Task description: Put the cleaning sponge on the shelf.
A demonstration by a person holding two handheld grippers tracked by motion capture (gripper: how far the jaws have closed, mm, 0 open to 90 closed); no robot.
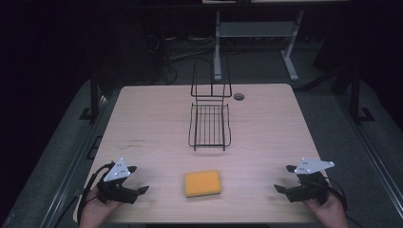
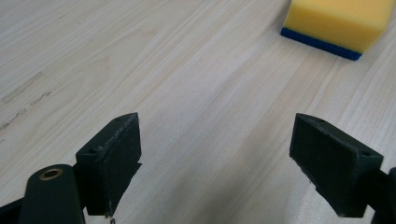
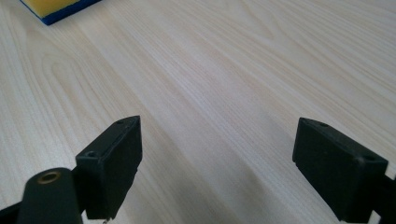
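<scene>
Two grippers are sitting low in the high view, and I am keeping both released with nothing between the jaws. My left gripper (image 1: 133, 179) is resting at the lower left of the frame, its jaws spread wide and pointing toward the centre; my right gripper (image 1: 283, 178) is mirroring it at the lower right, equally spread and also facing inward. Between them, near the bottom centre, the yellow sponge (image 1: 202, 183) is lying flat on the wooden table (image 1: 142, 118), well apart from either gripper.

Looking through the left gripper view, I am seeing the sponge (image 2: 339, 22) at the upper right corner, showing a blue layer underneath, with bare wood between my open jaws. Through the right gripper view the sponge (image 3: 51, 7) is peeking in at the upper left corner, again beyond the jaws.

Above the sponge in the high view, a black wire rack (image 1: 209, 124) is standing around the middle of the table, its taller back section toward the far edge.
</scene>
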